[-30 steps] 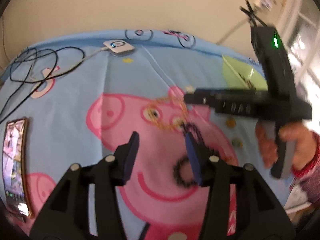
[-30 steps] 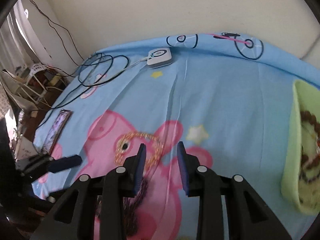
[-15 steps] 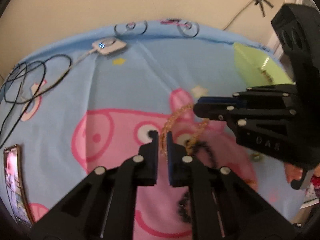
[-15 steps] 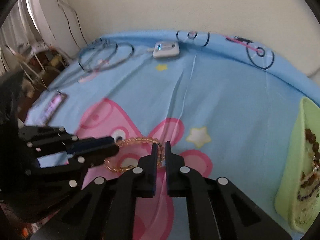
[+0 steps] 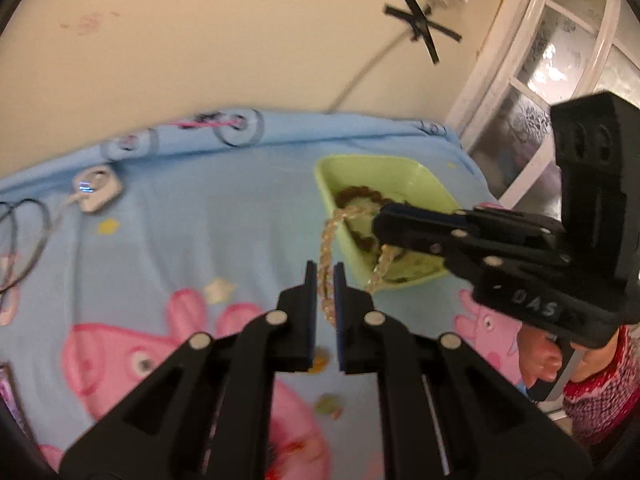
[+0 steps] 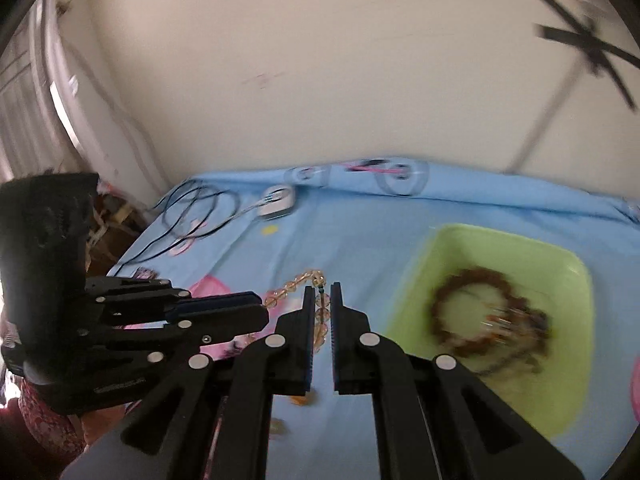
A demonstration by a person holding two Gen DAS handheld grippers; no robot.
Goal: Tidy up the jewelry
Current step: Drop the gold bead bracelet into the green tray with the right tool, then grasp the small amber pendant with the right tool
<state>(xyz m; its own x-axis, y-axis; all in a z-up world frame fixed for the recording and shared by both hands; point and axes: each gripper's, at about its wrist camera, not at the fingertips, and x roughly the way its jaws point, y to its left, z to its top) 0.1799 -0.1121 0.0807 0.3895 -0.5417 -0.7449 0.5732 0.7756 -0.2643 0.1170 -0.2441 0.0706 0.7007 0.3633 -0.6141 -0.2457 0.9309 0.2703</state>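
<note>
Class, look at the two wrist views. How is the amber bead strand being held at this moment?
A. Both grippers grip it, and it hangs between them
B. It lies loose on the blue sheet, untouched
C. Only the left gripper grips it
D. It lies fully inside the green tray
A: the amber bead strand runs from between the left gripper fingers to the right gripper, lifted off the blue sheet beside the green tray.
</note>
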